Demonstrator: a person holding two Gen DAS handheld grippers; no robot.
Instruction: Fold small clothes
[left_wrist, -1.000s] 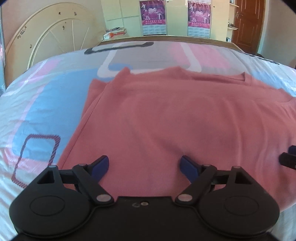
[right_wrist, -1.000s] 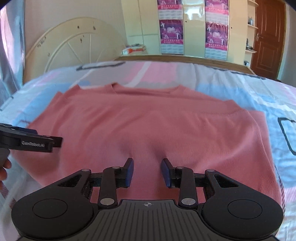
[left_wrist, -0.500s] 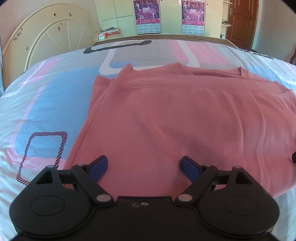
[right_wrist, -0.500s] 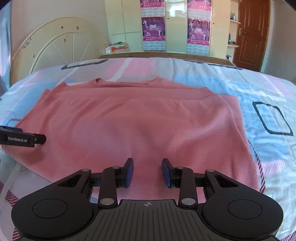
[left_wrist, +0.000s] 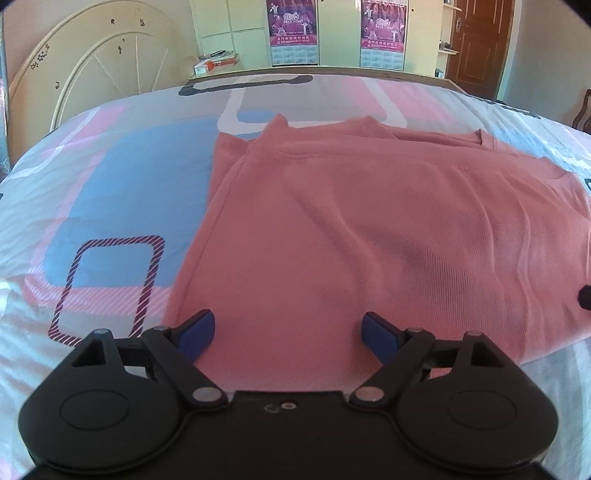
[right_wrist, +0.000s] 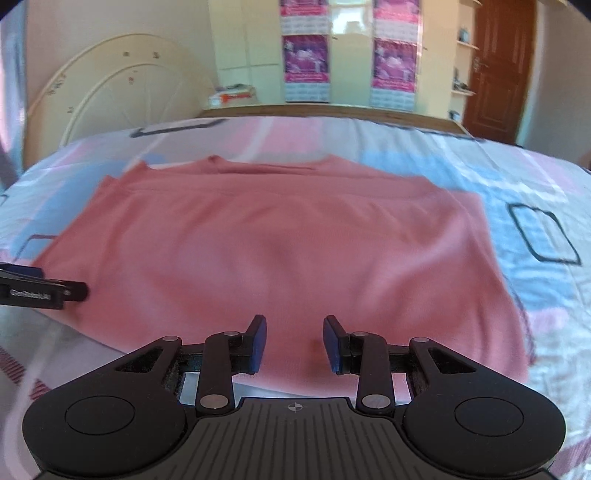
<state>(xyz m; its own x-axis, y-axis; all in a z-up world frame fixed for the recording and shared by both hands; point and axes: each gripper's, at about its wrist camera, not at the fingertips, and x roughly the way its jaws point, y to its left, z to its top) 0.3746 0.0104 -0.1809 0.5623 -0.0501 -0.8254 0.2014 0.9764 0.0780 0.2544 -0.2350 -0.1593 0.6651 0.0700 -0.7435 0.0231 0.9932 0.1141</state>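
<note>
One pink shirt (left_wrist: 369, 229) beyond left gripper (left_wrist: 288, 334)

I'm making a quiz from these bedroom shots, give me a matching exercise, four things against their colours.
Things:
1. shirt spread on the bed
2. door
3. headboard
4. pads on the left gripper

Colours:
A. cream
B. blue
C. salmon pink
D. dark brown

Pairs: 1-C, 2-D, 3-A, 4-B

Bedsheet (left_wrist: 110, 192) bare around the pink shirt (left_wrist: 369, 240); headboard (left_wrist: 92, 74) stands well behind
</note>
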